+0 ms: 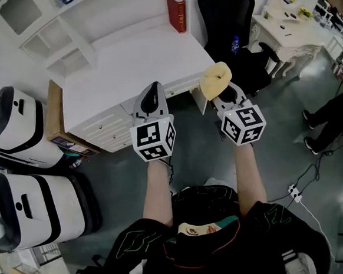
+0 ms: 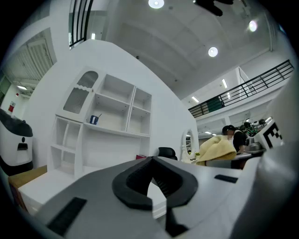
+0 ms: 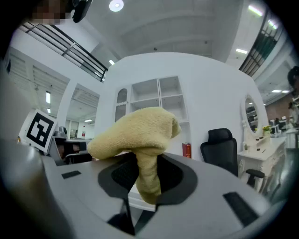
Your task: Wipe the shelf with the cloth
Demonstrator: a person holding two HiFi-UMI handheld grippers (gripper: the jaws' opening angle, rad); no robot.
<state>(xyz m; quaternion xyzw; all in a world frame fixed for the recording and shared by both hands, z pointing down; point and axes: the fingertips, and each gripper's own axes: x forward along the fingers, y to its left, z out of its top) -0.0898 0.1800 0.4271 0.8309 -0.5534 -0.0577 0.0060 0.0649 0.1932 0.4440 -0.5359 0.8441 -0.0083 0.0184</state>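
**Cloth gripped, shelf not yet reached**

We find the cloth [image 3: 135, 133], yellow and bunched, pinched between the jaws of the right gripper [image 3: 147, 179]. Its bulk mushrooms above the jaw tips and a short tail hangs below. It is held in the air over the front right corner of the desk [image 1: 130, 65], well apart from the shelf [image 1: 61, 30]. The left gripper [image 2: 150, 175] is beside it, over the front edge, jaws closed with nothing between them.

Risks, as we judge them:
- The grip takes only a narrow fold, so dragging pressure may pull the cloth free.
- The wad presents little flat face, so a pass may leave strips unwiped.
- A small blue item [image 2: 94, 119], too small to identify, stands on one shelf board and a sweep may knock it off.
- The compartments are narrow, so the gripper body may strike a divider.

The shelf is a white unit of open compartments standing along the back edge of the white desk. A red book [image 1: 176, 12] stands at the back right corner. A black office chair [image 1: 225, 19] is just beyond the right edge, and white machines [image 1: 18, 127] stand on the grey floor past the left edge.
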